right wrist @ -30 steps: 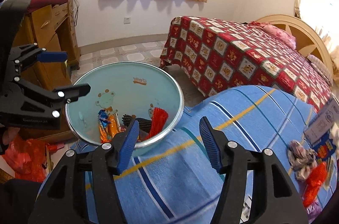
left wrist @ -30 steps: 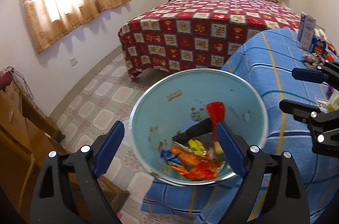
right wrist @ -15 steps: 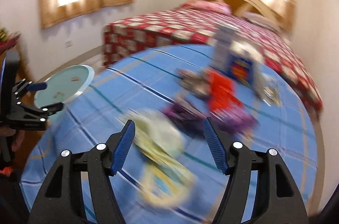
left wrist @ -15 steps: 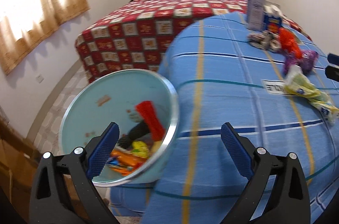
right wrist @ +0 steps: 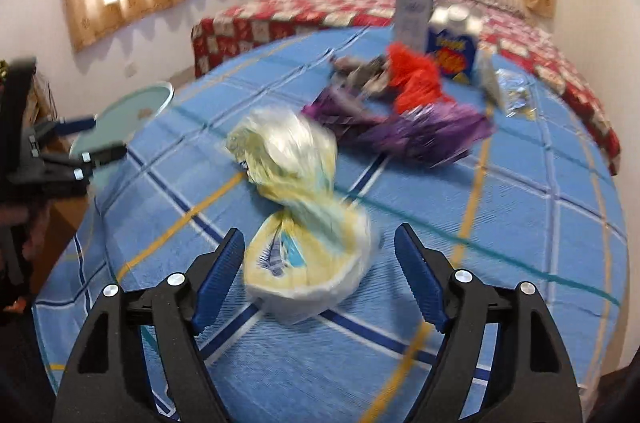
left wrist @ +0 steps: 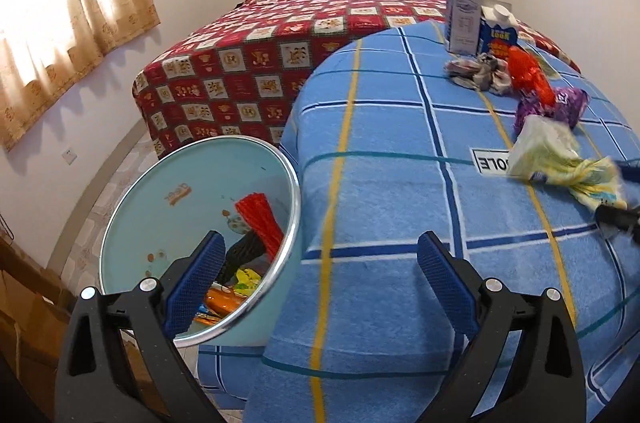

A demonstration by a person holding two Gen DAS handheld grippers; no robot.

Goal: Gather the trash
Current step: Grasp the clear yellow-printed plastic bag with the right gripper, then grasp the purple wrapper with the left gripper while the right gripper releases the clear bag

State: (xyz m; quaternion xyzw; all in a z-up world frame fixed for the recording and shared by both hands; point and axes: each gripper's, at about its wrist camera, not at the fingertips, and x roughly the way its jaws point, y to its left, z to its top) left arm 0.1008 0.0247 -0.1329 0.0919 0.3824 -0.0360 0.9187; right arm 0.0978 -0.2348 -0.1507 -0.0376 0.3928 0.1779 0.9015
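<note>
A light blue bin (left wrist: 160, 207) with a chrome rim stands off the table's left edge, with red, orange and yellow wrappers inside. My left gripper (left wrist: 322, 243) hangs open and empty over the table edge beside it. On the blue checked towel (left wrist: 380, 183) lie a crumpled yellow-white plastic bag (right wrist: 296, 191), a purple wrapper (right wrist: 420, 131), a red wrapper (right wrist: 416, 79) and a grey wrapper (left wrist: 476, 73). My right gripper (right wrist: 318, 235) straddles the near end of the yellow bag. Its jaws are opening and the pads stand clear of the bag.
A white box (left wrist: 464, 19) and a blue carton (left wrist: 496, 35) stand at the table's far side, with a clear packet (right wrist: 512, 95) next to them. Behind is a bed with a red patterned cover (left wrist: 280, 55). Wooden furniture (left wrist: 24, 303) lines the left wall.
Both views swung from the bin to the table. My right gripper travelled across to the yellow bag and spread its jaws. My left gripper shifted right off the bin and widened slightly.
</note>
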